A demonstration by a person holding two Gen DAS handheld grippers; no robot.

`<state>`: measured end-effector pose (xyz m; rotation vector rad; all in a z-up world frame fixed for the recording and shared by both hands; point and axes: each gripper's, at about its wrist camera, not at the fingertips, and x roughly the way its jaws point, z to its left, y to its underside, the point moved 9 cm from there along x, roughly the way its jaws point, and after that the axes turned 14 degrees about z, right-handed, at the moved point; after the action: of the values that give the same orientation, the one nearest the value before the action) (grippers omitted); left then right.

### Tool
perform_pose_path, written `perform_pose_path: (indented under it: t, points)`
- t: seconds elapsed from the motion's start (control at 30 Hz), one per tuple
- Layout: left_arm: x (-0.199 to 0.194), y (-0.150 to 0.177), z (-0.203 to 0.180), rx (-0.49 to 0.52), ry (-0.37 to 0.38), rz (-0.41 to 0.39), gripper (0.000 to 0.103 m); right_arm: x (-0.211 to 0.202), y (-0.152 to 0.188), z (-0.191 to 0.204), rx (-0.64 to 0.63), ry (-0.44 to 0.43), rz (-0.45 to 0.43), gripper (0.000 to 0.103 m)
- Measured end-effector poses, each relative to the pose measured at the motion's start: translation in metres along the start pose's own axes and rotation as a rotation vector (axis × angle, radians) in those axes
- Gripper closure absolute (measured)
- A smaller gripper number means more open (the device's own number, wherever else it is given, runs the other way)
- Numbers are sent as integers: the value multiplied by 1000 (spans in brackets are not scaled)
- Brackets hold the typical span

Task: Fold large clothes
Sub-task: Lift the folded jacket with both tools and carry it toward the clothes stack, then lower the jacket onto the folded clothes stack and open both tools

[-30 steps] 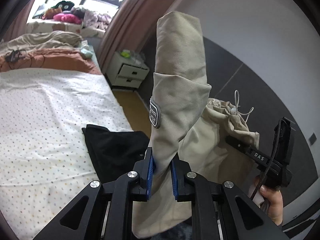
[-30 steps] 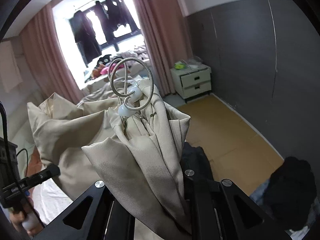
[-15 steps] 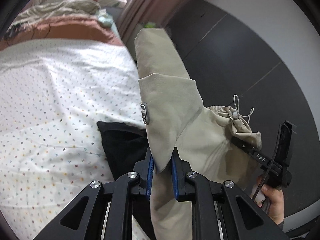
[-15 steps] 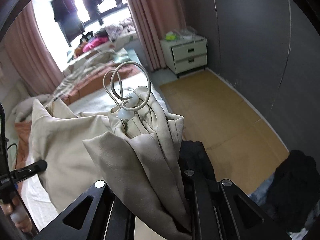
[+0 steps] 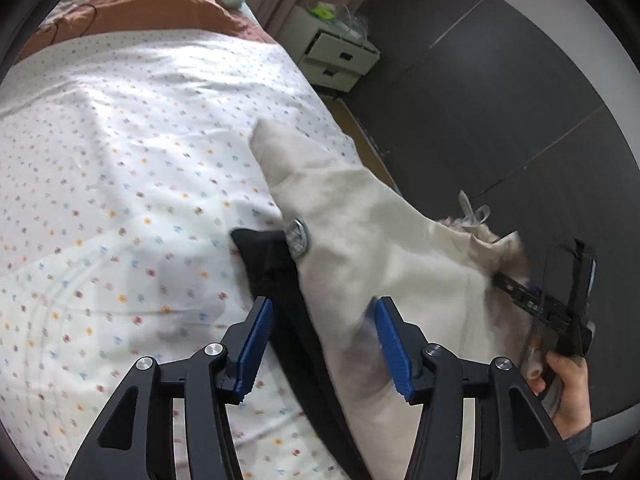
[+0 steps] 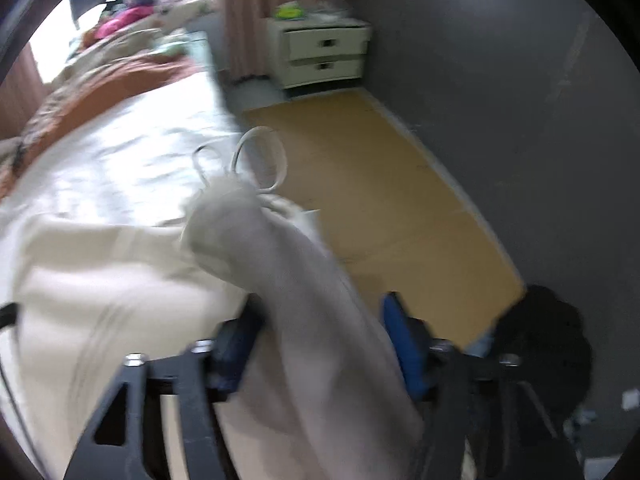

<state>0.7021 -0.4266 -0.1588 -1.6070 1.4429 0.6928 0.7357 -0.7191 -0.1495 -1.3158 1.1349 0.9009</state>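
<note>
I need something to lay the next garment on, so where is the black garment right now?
In the left wrist view the black garment lies on the dotted bedsheet near the bed's right edge, partly under the beige garment.

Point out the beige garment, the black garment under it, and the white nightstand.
beige garment [image 5: 372, 236]: left wrist view, on its broad middle panel.
black garment [image 5: 268, 256]: left wrist view, on the corner lying on the bed.
white nightstand [image 6: 324, 50]: right wrist view, on its drawer front.

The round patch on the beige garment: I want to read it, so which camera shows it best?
The left wrist view: the round patch on the beige garment shows there, facing the camera, though slightly blurred. The right wrist view shows only the garment's blurred folds and drawstring loop, no patch.
</note>
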Motion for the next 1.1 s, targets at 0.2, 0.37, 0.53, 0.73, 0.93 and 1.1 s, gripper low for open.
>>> perform_pose_path:
  t: [0.2,0.37,0.53,0.73,0.93,1.1]
  points:
    - [-13,3,-4,29,21,-14,45,-40,47,-91,253,-18,-45,39]
    - [-7,7,-18,82,11,10,31,-69,123,-117,332,-120,-67,39]
    - [11,5,-16,106,-35,30,31,-61,190,-127,433,-194,-51,39]
    - [25,-5,-13,122,-70,12,31,-26,219,-120,501,-282,-17,43]
    - [29,-27,-1,119,-128,-49,31,-12,187,-103,491,-279,-76,76]
    - [31,-44,9,119,-166,-83,31,-9,170,-98,481,-215,-78,78]
